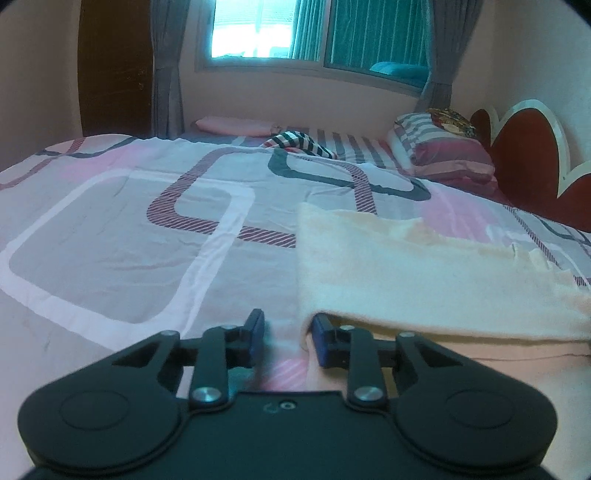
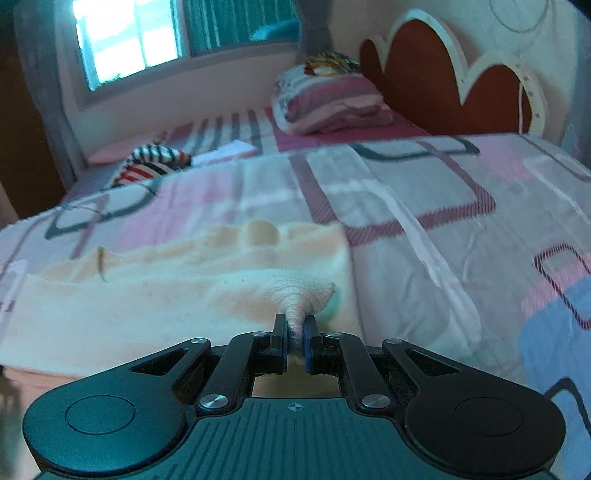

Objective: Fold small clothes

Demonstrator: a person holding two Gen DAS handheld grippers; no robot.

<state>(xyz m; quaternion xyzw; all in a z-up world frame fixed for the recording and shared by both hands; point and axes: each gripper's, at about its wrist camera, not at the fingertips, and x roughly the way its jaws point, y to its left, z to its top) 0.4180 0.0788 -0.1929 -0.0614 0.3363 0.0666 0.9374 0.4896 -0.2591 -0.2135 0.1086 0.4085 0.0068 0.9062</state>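
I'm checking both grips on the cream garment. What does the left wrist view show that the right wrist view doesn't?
Left wrist only: the left gripper, jaws apart, one finger under the cream garment's near corner, not pinching it.
Right wrist only: the right gripper shut on a bunched corner of the garment.
Both: the garment on the patterned bedsheet, a striped cloth, the pillows, the window.

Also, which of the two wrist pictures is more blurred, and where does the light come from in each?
Right wrist view: more blurred, the bedspread and cream garment smeared, though the right gripper pinching the cloth stays sharp. Left wrist view: mostly crisp, lines bent by the fisheye. In both, daylight enters through the window, overexposed, giving a bluish cast.
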